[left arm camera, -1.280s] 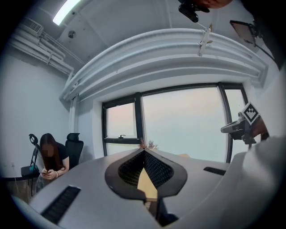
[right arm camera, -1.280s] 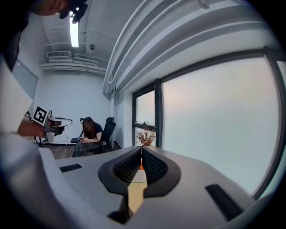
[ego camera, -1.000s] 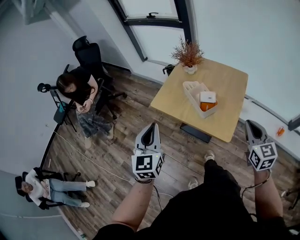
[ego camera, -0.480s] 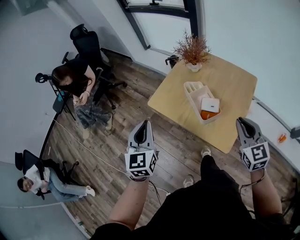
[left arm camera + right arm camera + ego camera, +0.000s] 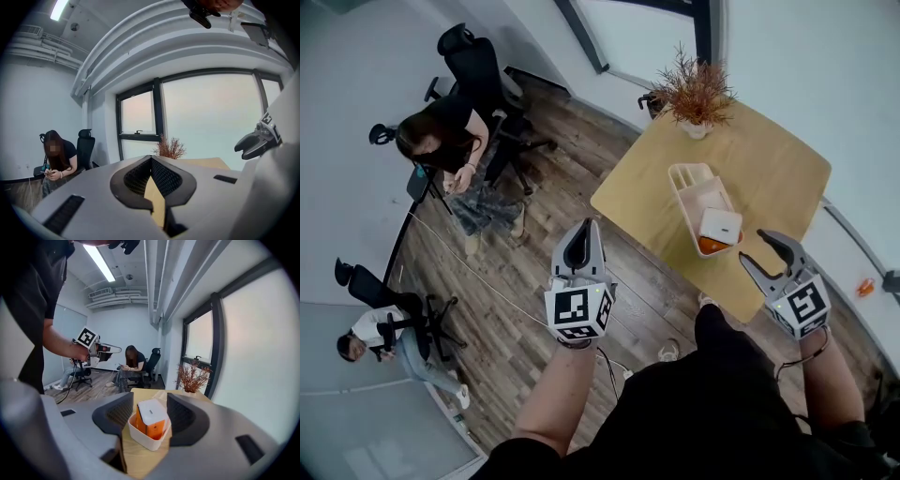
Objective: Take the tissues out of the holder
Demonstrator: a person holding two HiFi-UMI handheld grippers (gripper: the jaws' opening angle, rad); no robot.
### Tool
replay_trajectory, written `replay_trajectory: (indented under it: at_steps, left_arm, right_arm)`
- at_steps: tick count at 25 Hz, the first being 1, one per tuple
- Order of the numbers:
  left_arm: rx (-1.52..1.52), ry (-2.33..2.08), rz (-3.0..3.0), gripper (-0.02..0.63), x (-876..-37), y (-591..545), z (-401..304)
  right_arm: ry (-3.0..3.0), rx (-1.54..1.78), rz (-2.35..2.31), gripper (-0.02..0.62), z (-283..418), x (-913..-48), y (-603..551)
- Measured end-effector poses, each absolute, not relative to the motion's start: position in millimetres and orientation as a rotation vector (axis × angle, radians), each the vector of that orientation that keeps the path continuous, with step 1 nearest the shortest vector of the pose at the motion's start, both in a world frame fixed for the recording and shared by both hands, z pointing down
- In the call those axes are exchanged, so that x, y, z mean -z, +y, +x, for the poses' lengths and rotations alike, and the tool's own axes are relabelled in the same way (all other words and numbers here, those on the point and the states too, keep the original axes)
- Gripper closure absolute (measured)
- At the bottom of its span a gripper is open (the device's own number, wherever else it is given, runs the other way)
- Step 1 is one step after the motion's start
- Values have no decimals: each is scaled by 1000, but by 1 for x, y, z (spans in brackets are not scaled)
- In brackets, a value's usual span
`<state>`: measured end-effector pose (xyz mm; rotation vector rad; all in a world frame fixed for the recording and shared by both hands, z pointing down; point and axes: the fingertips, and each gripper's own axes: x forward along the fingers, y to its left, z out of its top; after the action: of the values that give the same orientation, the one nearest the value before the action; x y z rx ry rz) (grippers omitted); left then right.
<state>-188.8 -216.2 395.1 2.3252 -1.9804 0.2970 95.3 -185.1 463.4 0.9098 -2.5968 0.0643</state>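
A white slotted holder (image 5: 684,178) lies on the wooden table (image 5: 769,169). A tissue pack (image 5: 720,225) with a white top and orange sides stands in the holder's near end. My right gripper (image 5: 753,246) hovers just off the table's near edge, short of the pack. Its jaws are opening with nothing between them. In the right gripper view the pack (image 5: 151,413) and holder (image 5: 143,440) show ahead through the gap, out of reach. My left gripper (image 5: 581,246) is shut and empty over the floor, left of the table.
A potted dried plant (image 5: 696,94) stands at the table's far corner. One person sits on a chair (image 5: 441,141) at the left, a second person (image 5: 375,333) lower left. A cable runs across the wooden floor (image 5: 516,281). A window wall lies behind the table.
The right gripper's jaws have gone from shut to apart. Both grippers and the view have moved closer to the table. The left gripper stays shut.
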Motion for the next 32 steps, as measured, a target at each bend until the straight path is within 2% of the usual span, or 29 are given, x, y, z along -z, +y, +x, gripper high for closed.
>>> replay_trajectory:
  at_steps: [1,4,10,18,27,32]
  left_arm:
    - [-305,-1985,2317,601,-397,-220,-187]
    - [-335,-1998,2283,601,-404,-227,-185]
    - [-382,-2011,2244,601,-415,-239,-168]
    - [-377,-2070,2226,601,-403,-256,-151]
    - [-442,-1904,2293,601,-447,-263,-141]
    - [-449,-1842,2283,601,-474,-271,-144]
  right_arm:
    - [-2613,-77,892,368,94,-466,-191]
    - [-2644,-113,848,300,90,-473,-202]
    - [-2697,-114,728,265,87,-488,-216]
    - [-2719,-163,656,250,85,-499,-226]
    - [-2676,-144,623,200,70,-520,-227]
    - [-2659,-197,665,196,71,-537,-231]
